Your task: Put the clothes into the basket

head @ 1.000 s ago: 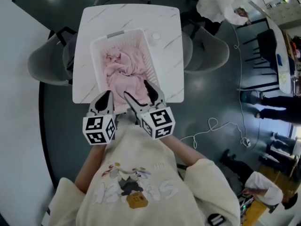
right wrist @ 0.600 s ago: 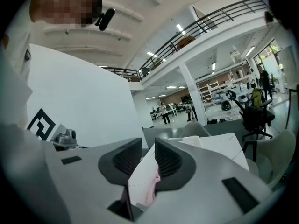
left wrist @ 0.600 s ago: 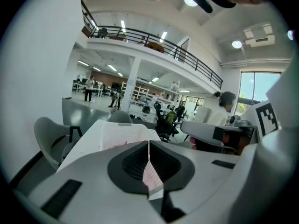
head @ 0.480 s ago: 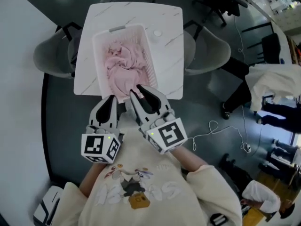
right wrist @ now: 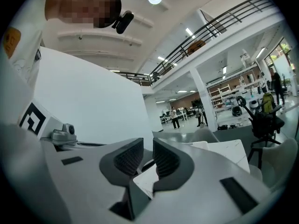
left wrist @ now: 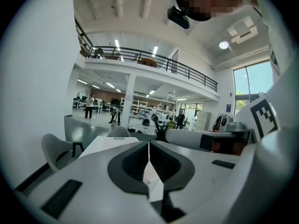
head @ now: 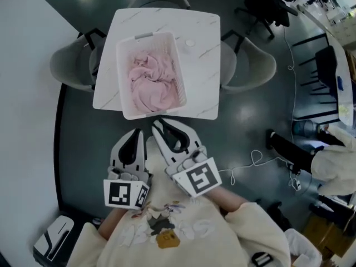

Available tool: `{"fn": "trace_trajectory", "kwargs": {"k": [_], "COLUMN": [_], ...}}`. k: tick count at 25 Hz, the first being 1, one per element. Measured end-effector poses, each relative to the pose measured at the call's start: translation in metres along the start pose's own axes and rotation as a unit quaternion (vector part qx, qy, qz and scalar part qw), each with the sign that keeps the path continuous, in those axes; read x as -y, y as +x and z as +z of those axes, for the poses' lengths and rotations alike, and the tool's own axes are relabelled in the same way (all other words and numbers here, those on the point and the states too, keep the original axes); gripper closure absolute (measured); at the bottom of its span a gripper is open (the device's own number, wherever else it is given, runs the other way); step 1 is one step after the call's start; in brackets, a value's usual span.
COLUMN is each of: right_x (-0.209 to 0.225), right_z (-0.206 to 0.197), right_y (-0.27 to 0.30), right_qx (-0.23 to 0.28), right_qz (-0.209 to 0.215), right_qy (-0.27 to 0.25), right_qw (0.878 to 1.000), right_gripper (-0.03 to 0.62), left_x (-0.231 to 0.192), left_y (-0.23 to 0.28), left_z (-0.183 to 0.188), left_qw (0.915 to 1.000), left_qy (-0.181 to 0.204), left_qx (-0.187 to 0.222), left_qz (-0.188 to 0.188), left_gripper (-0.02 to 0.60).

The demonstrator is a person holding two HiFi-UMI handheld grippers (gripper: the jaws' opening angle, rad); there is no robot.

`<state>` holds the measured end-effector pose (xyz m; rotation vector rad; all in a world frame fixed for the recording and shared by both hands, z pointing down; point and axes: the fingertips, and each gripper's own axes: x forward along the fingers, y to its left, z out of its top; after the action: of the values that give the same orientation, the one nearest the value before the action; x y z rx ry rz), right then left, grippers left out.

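Pink clothes [head: 151, 85] lie in the white basket [head: 123, 60] on the table [head: 203, 65]. We hold the left gripper [left wrist: 149, 158] closed and empty. The right gripper [right wrist: 147, 157], jaws just closing, seems all but closed, likewise empty.

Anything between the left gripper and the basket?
Nothing. In the head view, only bare dark floor separates the left gripper from the basket.

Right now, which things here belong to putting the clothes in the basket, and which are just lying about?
Job: pink clothes, already in the white laundry basket; marble-top table under it.
Lying about: small white round object on the table; grey chairs; black office chair.
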<state>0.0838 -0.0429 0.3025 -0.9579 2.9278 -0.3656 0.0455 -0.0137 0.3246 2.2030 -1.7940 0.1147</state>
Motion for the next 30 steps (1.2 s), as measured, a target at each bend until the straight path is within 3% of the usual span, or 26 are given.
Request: {"fn": "trace_trajectory", "kwargs": {"k": [8,14,19,30], "right_x": [-0.002,0.004,0.001,0.012], "right_z": [-0.01,-0.004,-0.005,-0.021], "right_y": [-0.021,-0.037,-0.042,-0.043], "right_qx": [-0.004,0.008,0.008,-0.019], "right_qz": [0.0,-0.011,-0.009,-0.023], "right_qy": [0.0,-0.016,-0.032,-0.02], "right_qw": [1.0,1.0,0.999,0.999], "right_gripper": [0.528,0.549,0.549,0.548], "left_x": [0.018,0.034,0.04,0.043], "left_y": [-0.013,-0.012,-0.014,-0.008], "left_z": [-0.009,-0.01,-0.012,-0.015], "left_qw": [0.9991,0.9993,0.9985,0.9986], "left_qy": [0.041,0.032,0.051,0.053], "left_qx": [0.008,0.017,0.019,0.009], "left_qz": [0.008,0.002,-0.001,0.0], "left_gripper": [0.566,0.566,0.566,0.566]}}
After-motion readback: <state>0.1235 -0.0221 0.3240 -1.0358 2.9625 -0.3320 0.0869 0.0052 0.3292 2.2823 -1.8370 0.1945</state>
